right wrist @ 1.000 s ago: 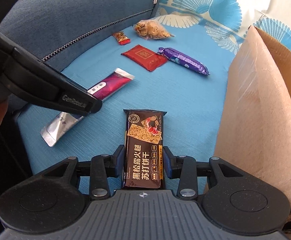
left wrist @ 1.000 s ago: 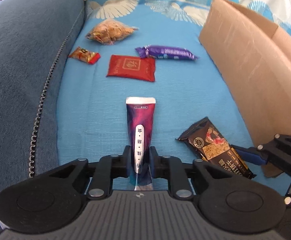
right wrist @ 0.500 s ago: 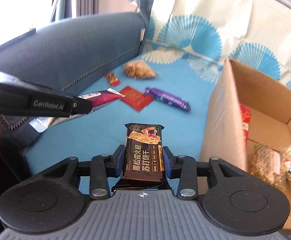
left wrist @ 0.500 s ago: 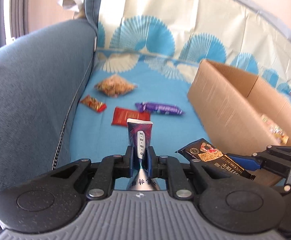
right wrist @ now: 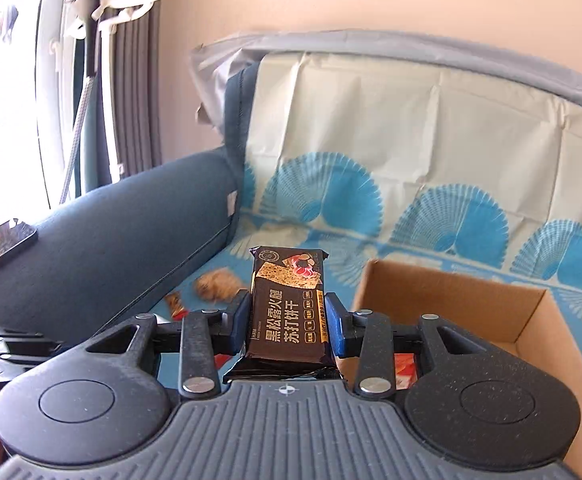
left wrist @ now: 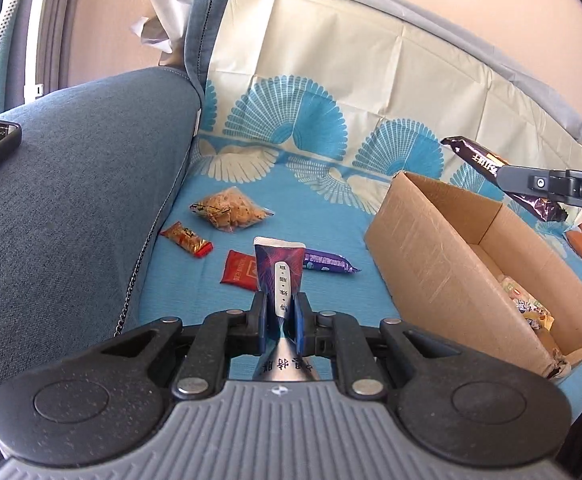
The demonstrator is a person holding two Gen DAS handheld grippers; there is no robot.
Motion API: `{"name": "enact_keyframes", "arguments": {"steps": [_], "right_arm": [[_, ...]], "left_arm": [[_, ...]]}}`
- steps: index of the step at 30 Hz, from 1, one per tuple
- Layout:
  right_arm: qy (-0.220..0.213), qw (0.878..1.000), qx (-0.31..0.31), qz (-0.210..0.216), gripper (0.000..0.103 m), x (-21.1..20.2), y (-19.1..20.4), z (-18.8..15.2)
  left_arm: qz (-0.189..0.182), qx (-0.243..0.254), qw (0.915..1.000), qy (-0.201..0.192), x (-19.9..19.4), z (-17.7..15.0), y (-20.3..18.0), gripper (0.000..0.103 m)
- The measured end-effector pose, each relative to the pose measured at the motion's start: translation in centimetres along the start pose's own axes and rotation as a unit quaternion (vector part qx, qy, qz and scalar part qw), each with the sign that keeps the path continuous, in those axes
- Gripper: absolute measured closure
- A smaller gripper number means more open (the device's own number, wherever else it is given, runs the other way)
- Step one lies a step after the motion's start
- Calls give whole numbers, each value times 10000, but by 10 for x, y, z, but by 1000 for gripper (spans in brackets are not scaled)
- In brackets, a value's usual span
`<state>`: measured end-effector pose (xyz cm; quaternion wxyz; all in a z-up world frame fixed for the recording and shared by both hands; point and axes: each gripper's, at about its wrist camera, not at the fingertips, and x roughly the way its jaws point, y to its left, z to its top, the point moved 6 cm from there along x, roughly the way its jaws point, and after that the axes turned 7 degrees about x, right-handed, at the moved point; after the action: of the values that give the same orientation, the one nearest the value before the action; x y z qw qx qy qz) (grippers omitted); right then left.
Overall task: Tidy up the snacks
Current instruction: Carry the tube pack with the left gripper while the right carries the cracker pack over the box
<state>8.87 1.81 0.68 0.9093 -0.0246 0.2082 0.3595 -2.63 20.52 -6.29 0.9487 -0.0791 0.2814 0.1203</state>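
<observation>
Dead centre of the right wrist view, the black cracker pack (right wrist: pixel 287 308) is clamped across its width in the right gripper (right wrist: pixel 287 320), with the jaws only partway in because the pack fills the gap. It looks light and fairly stiff for a snack, probably a stack of crackers inside a slick film wrapper, so I'd guess it can crack if squeezed hard and slide if held loosely. Gripping the flat sides near the lower half, like it is here, seems the sane spot.

In the middle of the left wrist view, the purple sachet (left wrist: pixel 281 276) is pinched in the left gripper (left wrist: pixel 281 322), jaws almost fully together since the thing is thin. That one looks floppy and featherweight, and its silver tail sticks out behind the pads, so it's held around mid-length.

Pose-wise, both grippers tilt gently downward, up off the blue sofa cover (left wrist: pixel 195 288). The right one shows at the right edge of the left view, above the far side of the open cardboard box (left wrist: pixel 423 240), which already has some packets inside. The left one hangs back over the seat, left of the box.

Four more snacks lie on the cover: a clear bag (left wrist: pixel 231 208), a small orange-red packet (left wrist: pixel 187 239), a flat red packet (left wrist: pixel 241 272) and a purple bar (left wrist: pixel 329 262).
</observation>
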Motion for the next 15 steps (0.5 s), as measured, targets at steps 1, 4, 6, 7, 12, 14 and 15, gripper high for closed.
{"name": "enact_keyframes", "arguments": {"steps": [1,4,6,7,12,14,15], "right_arm": [[-53,10000,29,-41,62,0,-7,-1],[-36,9994,323,-147,62,3,-27,-18],[79,9980,609,-151,62,7,-34,-27],[81,9972,729,-134,62,9,-35,-29],[-116,9977,653,124,62,5,-21,-28],[-66,9979,635,147,62,6,-21,-31],[-52,9977,654,154,62,7,-23,-31]], "left_arm": [[5,19,10000,-9,-1,-1,0,89],[10,75,10000,-40,-2,-1,-2,89],[-10,107,9999,-65,-2,-1,-2,89],[-13,123,9999,-75,-2,-1,-3,89],[39,171,9998,-50,0,-1,-4,89],[98,179,9998,-64,-1,-1,-5,89],[125,187,9997,-78,-2,0,-6,89]]}}
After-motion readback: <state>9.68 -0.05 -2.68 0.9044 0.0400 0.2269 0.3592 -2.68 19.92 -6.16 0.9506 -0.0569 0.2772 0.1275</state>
